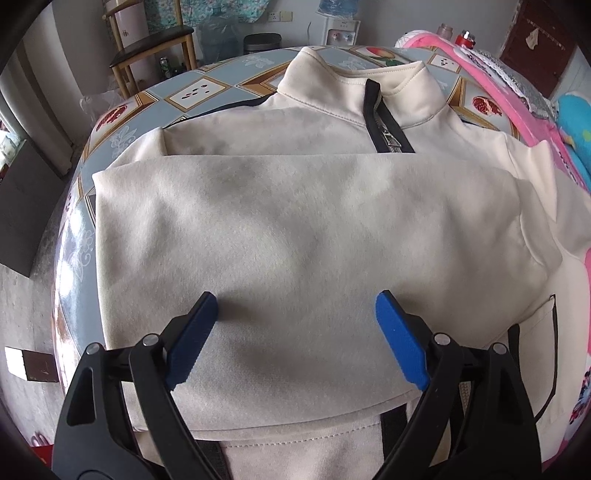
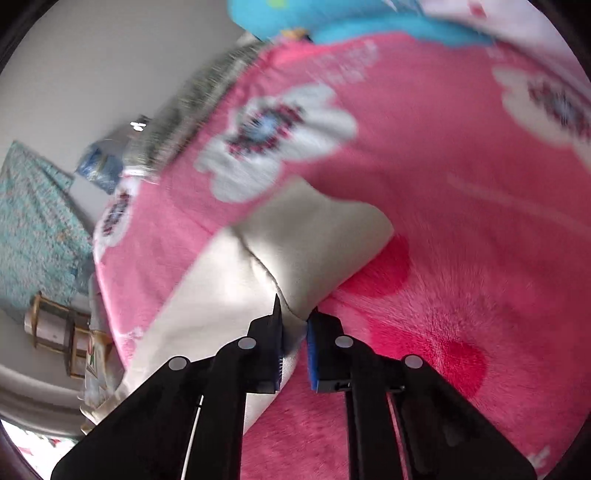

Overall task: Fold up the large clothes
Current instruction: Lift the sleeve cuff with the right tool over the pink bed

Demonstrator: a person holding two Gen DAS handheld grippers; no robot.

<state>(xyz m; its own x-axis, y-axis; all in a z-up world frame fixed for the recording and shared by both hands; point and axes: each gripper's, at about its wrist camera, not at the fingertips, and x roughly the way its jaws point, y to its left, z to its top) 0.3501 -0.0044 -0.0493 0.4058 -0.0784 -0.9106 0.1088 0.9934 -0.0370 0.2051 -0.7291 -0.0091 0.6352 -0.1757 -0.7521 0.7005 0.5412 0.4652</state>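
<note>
A cream zip-neck sweatshirt [image 1: 295, 221] with black zipper trim lies on a patterned table [image 1: 125, 140], collar at the far side. One sleeve is folded across its chest. My left gripper [image 1: 295, 306] is open and empty, its blue pads resting over the folded sleeve. In the right wrist view my right gripper [image 2: 295, 317] is shut on the cuff end of the other cream sleeve [image 2: 306, 236], which it holds over a pink flowered blanket [image 2: 461, 221]. That view is blurred by motion.
The pink blanket [image 1: 517, 92] and a blue cushion [image 1: 572, 122] lie at the table's right side. A wooden chair [image 1: 155, 40], a bin [image 1: 262, 44] and a water dispenser [image 1: 341, 31] stand beyond the far edge. The table drops off at the left.
</note>
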